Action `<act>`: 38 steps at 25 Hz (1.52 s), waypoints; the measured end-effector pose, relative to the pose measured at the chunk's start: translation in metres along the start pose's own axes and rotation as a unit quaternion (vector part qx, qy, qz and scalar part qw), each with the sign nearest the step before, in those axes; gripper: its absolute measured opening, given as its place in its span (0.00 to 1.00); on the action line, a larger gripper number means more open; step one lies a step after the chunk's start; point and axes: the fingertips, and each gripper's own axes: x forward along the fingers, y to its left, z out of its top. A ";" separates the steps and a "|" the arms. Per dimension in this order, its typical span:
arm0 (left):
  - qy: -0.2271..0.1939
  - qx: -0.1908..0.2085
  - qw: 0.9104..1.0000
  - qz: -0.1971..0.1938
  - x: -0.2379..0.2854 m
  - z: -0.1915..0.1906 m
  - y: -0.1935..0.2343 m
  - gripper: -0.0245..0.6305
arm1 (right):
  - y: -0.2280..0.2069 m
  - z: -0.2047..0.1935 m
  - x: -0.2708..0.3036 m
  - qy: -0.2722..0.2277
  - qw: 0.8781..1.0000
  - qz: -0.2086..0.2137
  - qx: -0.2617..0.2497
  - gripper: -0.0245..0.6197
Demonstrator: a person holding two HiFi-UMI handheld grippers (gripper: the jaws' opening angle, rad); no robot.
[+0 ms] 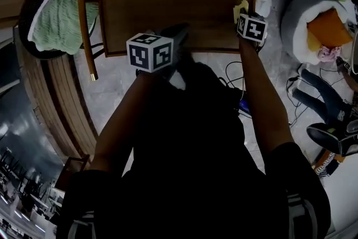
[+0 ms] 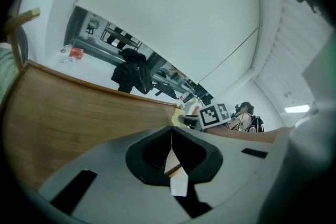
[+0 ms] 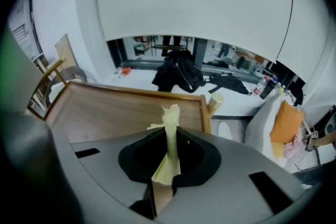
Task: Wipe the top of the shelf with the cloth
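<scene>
The brown wooden shelf top point(image 1: 168, 8) lies ahead of me and below both grippers. My right gripper point(image 1: 244, 10) is at the shelf's right end, shut on a pale yellow cloth point(image 1: 241, 7). In the right gripper view the cloth point(image 3: 171, 118) sticks up from between the closed jaws of that gripper point(image 3: 170, 131), over the shelf top point(image 3: 126, 110). My left gripper point(image 1: 180, 29) hovers over the shelf's near edge around the middle. In its own view the left gripper point(image 2: 171, 131) is shut with nothing in it, and the shelf top point(image 2: 79, 118) stretches to its left.
A round chair with a green cushion point(image 1: 56, 22) and a wooden rail point(image 1: 85, 25) stands left of the shelf. A white beanbag holding an orange thing point(image 1: 321, 28) sits at the right. Cables point(image 1: 235, 73) and shoes point(image 1: 335, 140) lie on the floor.
</scene>
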 end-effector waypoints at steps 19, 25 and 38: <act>-0.052 -0.036 0.990 0.123 -0.208 0.052 0.143 0.06 | 0.466 0.039 -0.018 -0.041 0.932 0.355 -0.062 0.11; -0.048 -0.066 0.989 0.124 -0.242 0.047 0.175 0.06 | 0.537 0.031 0.012 -0.009 0.930 0.360 -0.066 0.11; -0.047 -0.077 0.991 0.098 -0.223 0.056 0.172 0.06 | 0.528 0.020 0.030 0.023 0.929 0.336 -0.154 0.11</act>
